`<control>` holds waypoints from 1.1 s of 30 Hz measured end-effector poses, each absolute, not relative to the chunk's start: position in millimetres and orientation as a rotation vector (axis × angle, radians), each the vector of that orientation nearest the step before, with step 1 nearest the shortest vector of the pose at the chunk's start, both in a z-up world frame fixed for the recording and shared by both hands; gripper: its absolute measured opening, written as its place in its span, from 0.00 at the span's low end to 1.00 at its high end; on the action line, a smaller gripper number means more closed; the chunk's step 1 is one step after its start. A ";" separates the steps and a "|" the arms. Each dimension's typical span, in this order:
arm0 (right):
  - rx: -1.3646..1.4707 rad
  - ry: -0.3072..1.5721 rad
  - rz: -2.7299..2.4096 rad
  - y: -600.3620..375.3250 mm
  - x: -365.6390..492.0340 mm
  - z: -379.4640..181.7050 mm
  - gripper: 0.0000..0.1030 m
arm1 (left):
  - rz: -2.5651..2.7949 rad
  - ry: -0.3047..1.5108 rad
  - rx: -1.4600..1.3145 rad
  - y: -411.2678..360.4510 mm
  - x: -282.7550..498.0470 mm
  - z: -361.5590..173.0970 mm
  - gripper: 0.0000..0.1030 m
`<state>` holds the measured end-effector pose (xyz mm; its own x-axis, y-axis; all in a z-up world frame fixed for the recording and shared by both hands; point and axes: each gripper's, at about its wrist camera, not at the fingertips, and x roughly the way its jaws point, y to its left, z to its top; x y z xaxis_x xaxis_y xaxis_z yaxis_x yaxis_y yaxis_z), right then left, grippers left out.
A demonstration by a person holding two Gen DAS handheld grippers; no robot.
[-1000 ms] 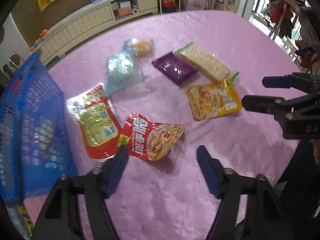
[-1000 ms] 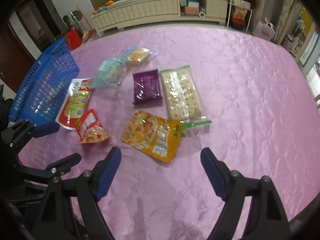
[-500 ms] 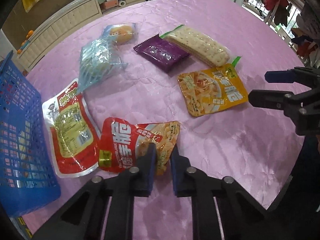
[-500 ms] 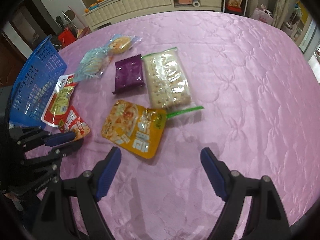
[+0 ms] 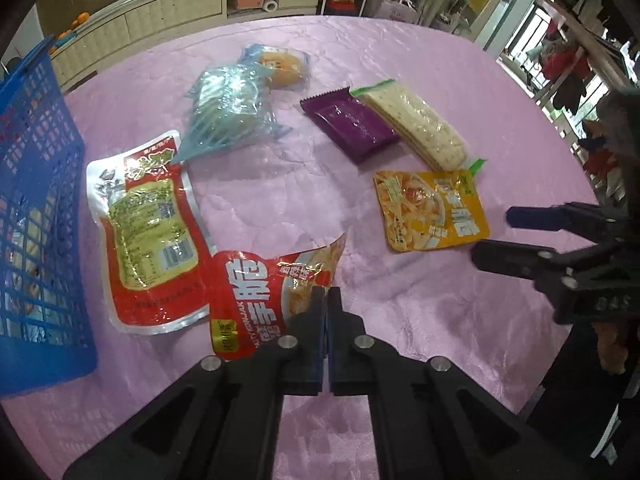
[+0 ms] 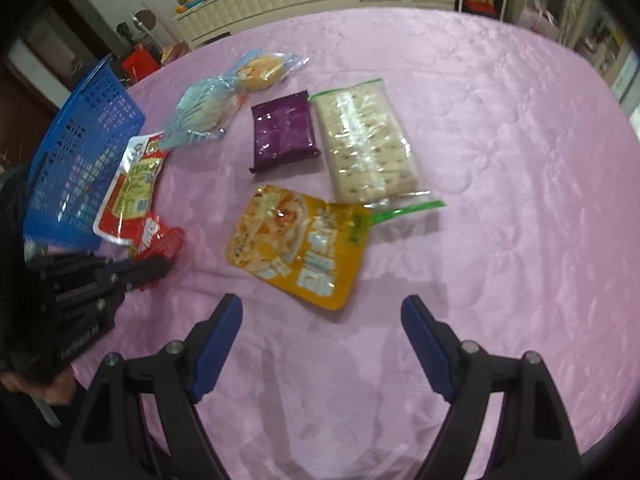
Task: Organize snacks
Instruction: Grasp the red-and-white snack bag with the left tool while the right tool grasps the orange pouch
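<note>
My left gripper (image 5: 327, 300) is shut on the near edge of a red konjak packet (image 5: 264, 292), which lifts off the pink table; it also shows in the right wrist view (image 6: 154, 236). A larger red and yellow packet (image 5: 144, 228) lies beside it. A blue basket (image 5: 36, 216) stands at the left, also seen in the right wrist view (image 6: 80, 160). My right gripper (image 6: 322, 340) is open and empty, just short of a yellow packet (image 6: 300, 244).
A purple packet (image 6: 284, 132), a cracker pack (image 6: 366, 144), a clear blue-striped bag (image 6: 204, 114) and a bun in wrap (image 6: 260, 70) lie further back on the pink tablecloth (image 6: 500, 200). Cabinets stand beyond the table.
My left gripper closed on the red konjak packet and has begun raising its edge. My right gripper moved closer to the yellow packet, still open.
</note>
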<state>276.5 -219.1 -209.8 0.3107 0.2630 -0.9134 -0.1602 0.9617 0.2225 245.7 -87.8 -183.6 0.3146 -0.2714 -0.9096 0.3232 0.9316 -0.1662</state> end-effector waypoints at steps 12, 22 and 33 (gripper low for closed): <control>0.141 1.280 0.199 -192.2 313.7 -222.9 0.84 | -0.383 1.152 -0.039 -53.8 241.3 -183.2 0.00; -0.049 1.282 0.084 -168.4 318.1 -223.1 0.47 | -0.391 1.127 -0.088 -34.3 232.2 -175.1 0.00; 0.066 1.205 0.215 -191.3 285.3 -191.8 0.02 | -0.384 1.071 -0.093 -20.7 205.6 -134.0 0.00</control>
